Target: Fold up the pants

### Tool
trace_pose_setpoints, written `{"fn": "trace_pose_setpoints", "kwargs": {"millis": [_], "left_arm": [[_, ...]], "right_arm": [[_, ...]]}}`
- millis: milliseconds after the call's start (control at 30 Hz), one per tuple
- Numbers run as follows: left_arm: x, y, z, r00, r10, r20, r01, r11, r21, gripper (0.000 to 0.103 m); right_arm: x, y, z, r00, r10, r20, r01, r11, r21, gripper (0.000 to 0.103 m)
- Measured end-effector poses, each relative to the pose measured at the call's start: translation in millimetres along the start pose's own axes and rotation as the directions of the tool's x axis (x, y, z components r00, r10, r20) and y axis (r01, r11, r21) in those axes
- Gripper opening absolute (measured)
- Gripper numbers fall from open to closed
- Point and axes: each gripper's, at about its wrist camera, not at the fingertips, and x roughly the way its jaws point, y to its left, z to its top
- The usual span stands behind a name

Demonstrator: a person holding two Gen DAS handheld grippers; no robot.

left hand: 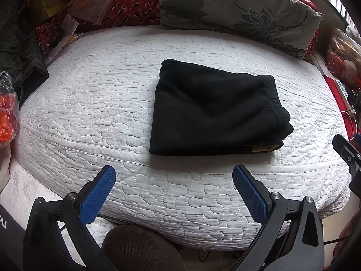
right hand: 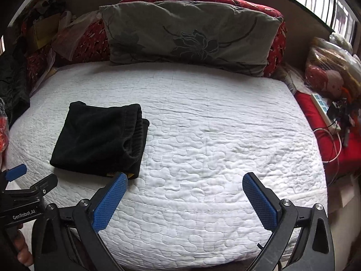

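Blue-padded fingers of my left tool [left hand: 173, 176] stand spread wide and empty, hanging over the near edge of the bed [left hand: 90, 103]. My right tool [right hand: 185, 184] is spread just the same and grips nothing.

Beyond the left tool, well clear of its tips, lie the black pants [left hand: 212, 110], already folded into a compact, thick rectangle on the white quilt. From the right tool they sit off toward its left finger, whose tip overlaps their near corner in the view; I cannot tell whether it touches.

I judge the fleece soft, floppy and light, not slippery, with no stiffness to keep its shape if lifted by one corner. The ribbed waistband [left hand: 274, 103] on the pants' right side is the thickest, firmest part, so that stacked edge looks like the best hold, with the other tool on the opposite folded edge.
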Motion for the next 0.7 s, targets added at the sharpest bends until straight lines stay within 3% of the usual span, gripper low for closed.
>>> {"fn": "trace_pose_setpoints", "kwargs": {"millis": [67,167,300,467,600,700], "left_arm": [[4.9,4.0,5.4,1.0,-0.001,-0.022,0.001,1.0,-0.001,0.103],[8.1,17.7,19.0,1.0,0.007,-0.01,-0.007,1.0,-0.02,0.103],[18.3,40.0,50.6,1.0,-0.005,-0.022,0.003,0.999,-0.05,0.103],[45.3,61.6,83.9,0.994,-0.065,-0.083,0.056,0.993,-0.103,0.103],[63.9,69.6,97.2,0.985,-0.122,-0.12,0.104,0.983,-0.149,0.103],[75.7,70.9,99.4,0.975,-0.166,-0.145,0.14,0.975,-0.174,0.103]], "right_arm": [[-2.7,-3.5,0.1,1.0,0.012,0.023,-0.012,1.0,0.009,0.103],[11.3,-9.9,2.9,0.986,0.156,-0.054,-0.152,0.986,0.07,0.103],[38.9,-10.0,6.6,0.936,0.33,-0.124,-0.308,0.937,0.166,0.103],[79.3,-3.2,22.9,0.848,0.507,-0.154,-0.448,0.841,0.303,0.103],[113.3,14.8,34.0,0.81,0.547,-0.211,-0.468,0.82,0.329,0.103],[131.0,24.9,37.1,0.795,0.559,-0.236,-0.472,0.814,0.338,0.103]]}}
